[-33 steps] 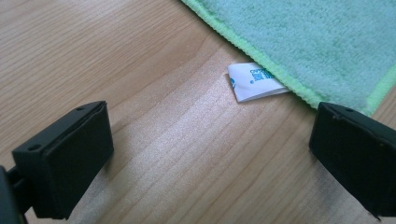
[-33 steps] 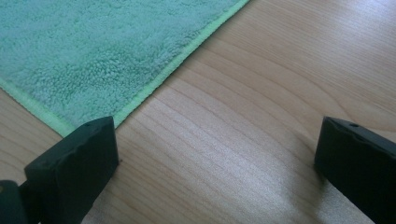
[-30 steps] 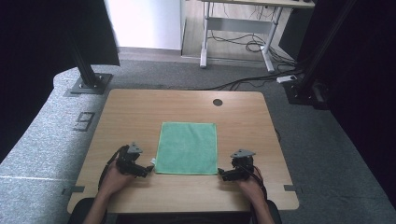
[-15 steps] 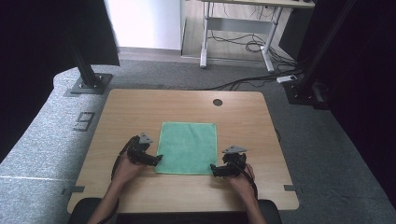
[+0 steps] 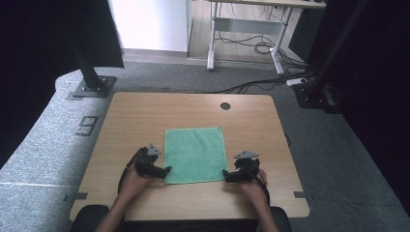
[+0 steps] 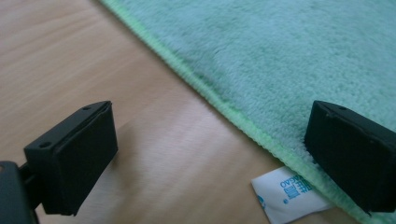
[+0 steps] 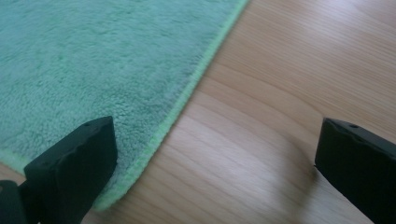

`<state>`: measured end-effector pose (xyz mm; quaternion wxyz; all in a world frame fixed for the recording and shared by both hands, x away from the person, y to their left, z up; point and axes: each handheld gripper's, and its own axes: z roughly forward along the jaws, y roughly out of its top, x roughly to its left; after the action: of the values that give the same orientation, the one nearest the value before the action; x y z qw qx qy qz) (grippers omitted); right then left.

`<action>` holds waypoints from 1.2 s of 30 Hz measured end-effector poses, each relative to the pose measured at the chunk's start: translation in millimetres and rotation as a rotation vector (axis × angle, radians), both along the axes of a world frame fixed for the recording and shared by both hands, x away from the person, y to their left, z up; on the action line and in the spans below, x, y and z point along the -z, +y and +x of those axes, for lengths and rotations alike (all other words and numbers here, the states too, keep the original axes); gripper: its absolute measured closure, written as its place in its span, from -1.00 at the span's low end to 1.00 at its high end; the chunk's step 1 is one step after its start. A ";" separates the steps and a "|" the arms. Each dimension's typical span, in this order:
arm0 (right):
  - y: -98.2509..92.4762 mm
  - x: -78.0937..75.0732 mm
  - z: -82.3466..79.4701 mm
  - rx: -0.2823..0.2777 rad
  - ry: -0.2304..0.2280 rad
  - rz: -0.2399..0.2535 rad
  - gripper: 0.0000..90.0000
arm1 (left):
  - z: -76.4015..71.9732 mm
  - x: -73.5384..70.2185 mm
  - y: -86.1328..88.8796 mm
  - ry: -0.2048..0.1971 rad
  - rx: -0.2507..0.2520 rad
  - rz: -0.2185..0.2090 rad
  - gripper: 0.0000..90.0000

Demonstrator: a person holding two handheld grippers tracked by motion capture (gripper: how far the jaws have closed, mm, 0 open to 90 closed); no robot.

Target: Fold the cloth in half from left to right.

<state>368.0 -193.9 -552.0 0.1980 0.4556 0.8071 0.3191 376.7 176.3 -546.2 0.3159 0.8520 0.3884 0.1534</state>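
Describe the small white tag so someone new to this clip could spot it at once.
Start at the wooden table and find the green cloth lying flat in its middle. At the cloth's near corner by the left gripper, the white tag pokes out from under the hem, the one white, blue-printed thing there.

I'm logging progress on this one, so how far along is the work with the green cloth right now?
Barely begun. The green cloth lies flat and unfolded on the table. In hand: the left gripper and right gripper sit open at its two near corners, jaws straddling the hem, a white tag by the left one. Closing on the corners and moving the cloth remain.
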 end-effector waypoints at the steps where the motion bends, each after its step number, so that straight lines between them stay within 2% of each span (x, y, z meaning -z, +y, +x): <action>1: 0.0 0.0 0.0 0.000 0.000 0.000 -1.00 | 0.0 0.0 0.0 0.000 0.000 0.000 -0.94; 4: -16.2 -0.1 2.7 0.034 -0.008 -0.007 -1.00 | -8.6 0.7 -11.4 0.001 0.034 -0.005 -0.94; 5: -16.2 -0.1 2.7 0.034 -0.008 -0.007 -1.00 | -8.6 0.7 -11.4 0.001 0.034 -0.005 -0.95; 6: -22.4 1.4 4.3 0.042 0.001 0.018 -1.00 | -9.0 1.1 -13.1 0.001 0.037 -0.011 -0.95; 7: -22.4 1.4 4.3 0.042 0.001 0.018 -1.00 | -8.6 1.3 -13.5 0.003 0.041 -0.013 -0.95; 8: -25.2 2.8 5.1 0.045 0.012 0.042 -1.00 | -7.0 1.7 -12.8 0.011 0.041 -0.016 -0.97; 13: -26.3 4.3 4.9 0.035 -0.002 0.052 -1.00 | -2.7 -0.3 -9.7 0.003 0.035 -0.010 -0.98; 17: -26.7 4.6 4.6 0.032 -0.004 0.054 -1.00 | 1.3 -2.6 -6.3 -0.001 0.027 -0.026 -0.98; 20: -26.8 4.7 4.7 0.030 -0.005 0.055 -1.00 | 8.2 -6.9 0.3 -0.004 0.007 -0.051 -0.98; 26: -26.8 4.7 4.7 0.030 -0.005 0.055 -1.00 | 22.5 -15.2 9.0 -0.005 -0.019 -0.071 -0.98; 29: -26.8 4.7 4.7 0.029 -0.005 0.055 -1.00 | 27.6 -17.5 10.1 -0.007 -0.021 -0.068 -0.98; 36: -26.7 4.7 4.6 0.027 -0.004 0.055 -1.00 | 52.1 -21.1 10.7 -0.019 -0.034 -0.050 -0.98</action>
<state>372.7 -220.6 -556.6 0.1916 0.4710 0.7913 0.3394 428.8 187.0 -525.1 0.3381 0.8356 0.4034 0.1569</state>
